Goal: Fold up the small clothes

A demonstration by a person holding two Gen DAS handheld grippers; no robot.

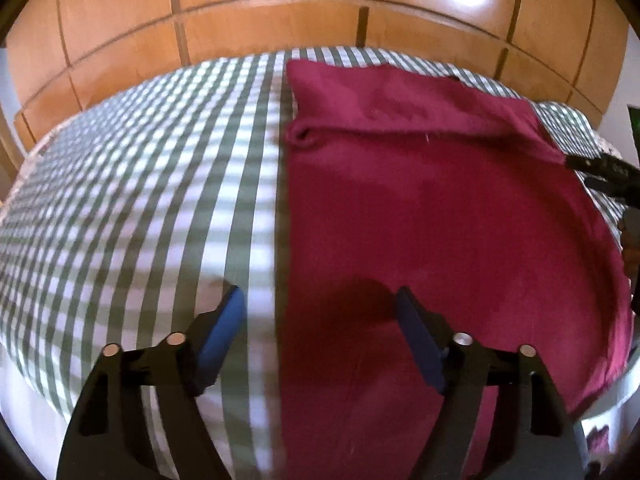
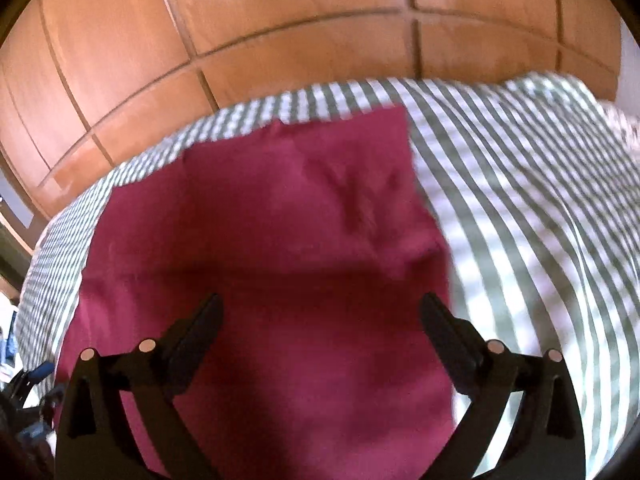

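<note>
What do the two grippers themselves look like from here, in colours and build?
The left gripper has a black angular frame, silver round pins at the joints and blue pads on its fingers. The right gripper has the same black frame with pale round pins, but its fingers look black throughout. No cables or markings show.

The left tool (image 1: 320, 300) hangs above the bed (image 1: 120, 200), its two blue-padded fingers (image 1: 224, 320) spread wide with nothing between them. One finger sits over the green-and-white checked sheet (image 1: 160, 152), the other over a dark red garment (image 1: 440, 208) lying flat — its far part folded back on itself. At the right edge the right tool (image 1: 600, 172) touches the garment's corner. Wooden wardrobe doors (image 1: 280, 12) stand behind the bed.
</note>
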